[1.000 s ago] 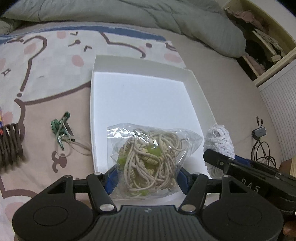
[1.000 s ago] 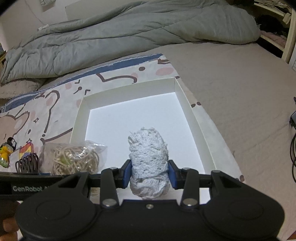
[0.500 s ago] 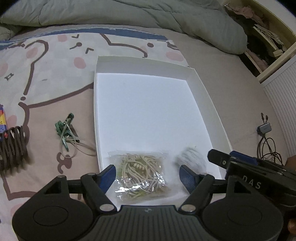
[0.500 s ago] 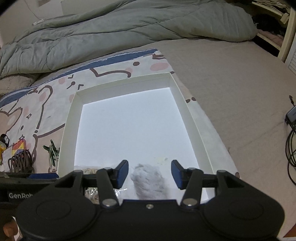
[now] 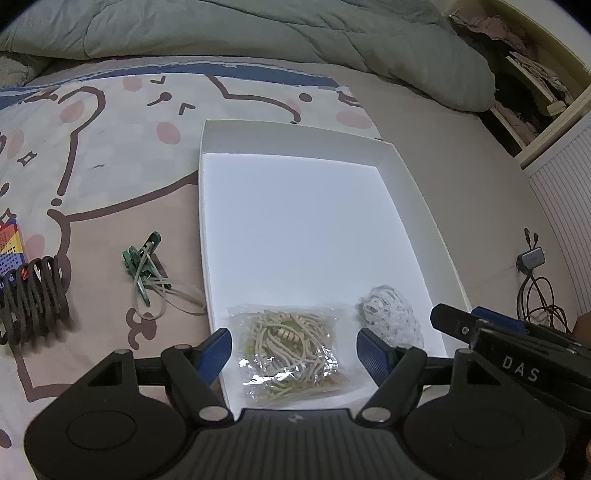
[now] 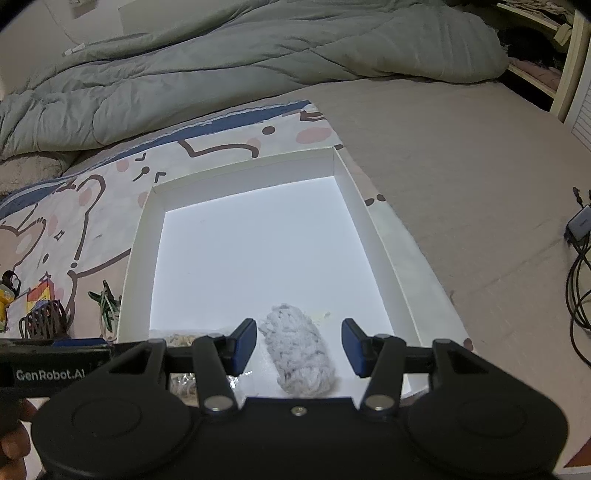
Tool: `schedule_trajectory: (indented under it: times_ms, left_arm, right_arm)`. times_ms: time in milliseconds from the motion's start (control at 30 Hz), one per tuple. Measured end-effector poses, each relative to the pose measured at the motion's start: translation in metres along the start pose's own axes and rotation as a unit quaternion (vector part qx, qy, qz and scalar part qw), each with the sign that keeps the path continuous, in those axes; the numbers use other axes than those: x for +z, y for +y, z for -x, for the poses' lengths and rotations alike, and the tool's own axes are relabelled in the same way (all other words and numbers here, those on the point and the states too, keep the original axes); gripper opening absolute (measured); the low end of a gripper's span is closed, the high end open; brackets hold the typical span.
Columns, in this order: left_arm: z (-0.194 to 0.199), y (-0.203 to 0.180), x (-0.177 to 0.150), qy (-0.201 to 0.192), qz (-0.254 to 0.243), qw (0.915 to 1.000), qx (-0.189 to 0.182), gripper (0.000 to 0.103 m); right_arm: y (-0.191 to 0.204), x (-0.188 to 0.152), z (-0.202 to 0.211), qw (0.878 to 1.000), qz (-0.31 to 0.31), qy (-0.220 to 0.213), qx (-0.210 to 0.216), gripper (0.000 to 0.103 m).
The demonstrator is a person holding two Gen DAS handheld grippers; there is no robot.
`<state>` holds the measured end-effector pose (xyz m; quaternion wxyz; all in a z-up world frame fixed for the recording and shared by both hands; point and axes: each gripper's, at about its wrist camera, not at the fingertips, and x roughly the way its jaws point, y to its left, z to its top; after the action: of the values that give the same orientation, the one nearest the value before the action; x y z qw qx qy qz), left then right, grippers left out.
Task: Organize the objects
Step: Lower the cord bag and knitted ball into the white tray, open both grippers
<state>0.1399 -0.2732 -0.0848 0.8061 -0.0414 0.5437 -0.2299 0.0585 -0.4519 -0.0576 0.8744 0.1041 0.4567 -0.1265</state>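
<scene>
A white shallow box (image 5: 406, 177) (image 6: 354, 192) lies on the bed. A clear bag of beige cord (image 5: 291, 347) rests in its near left corner, and a white lace roll (image 5: 391, 321) (image 6: 299, 350) lies beside it to the right. My left gripper (image 5: 295, 350) is open above the bag, jaws apart and empty. My right gripper (image 6: 299, 347) is open over the lace roll, not touching it. Only a bit of the bag (image 6: 181, 339) shows in the right wrist view.
Left of the box on the cartoon-print sheet lie a green clip with bands (image 5: 144, 258) (image 6: 105, 306), a dark coiled hair tie (image 5: 33, 291) and a colourful card (image 5: 9, 247). A grey duvet (image 5: 258, 33) lies behind. Cables and an adapter (image 5: 532, 258) lie right.
Both grippers opened and let go: the cord bag and the lace roll dropped into the near end of the box. Both grippers then pulled up and back a little.
</scene>
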Motion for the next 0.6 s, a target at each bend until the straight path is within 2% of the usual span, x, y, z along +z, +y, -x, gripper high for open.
schedule_trajectory:
  times_ms: [400,600]
  left_arm:
    - [0.02,0.0,-0.003,-0.021,-0.017,0.9995,0.014,0.074]
    - [0.032,-0.002,-0.007,-0.035,-0.036,0.9983,0.031,0.076]
  right_arm:
    - [0.003,-0.005,0.024,1.0,0.001,-0.019,-0.001,0.056]
    - [0.006,-0.007,0.038,0.999,0.003,-0.034,-0.009,0.069]
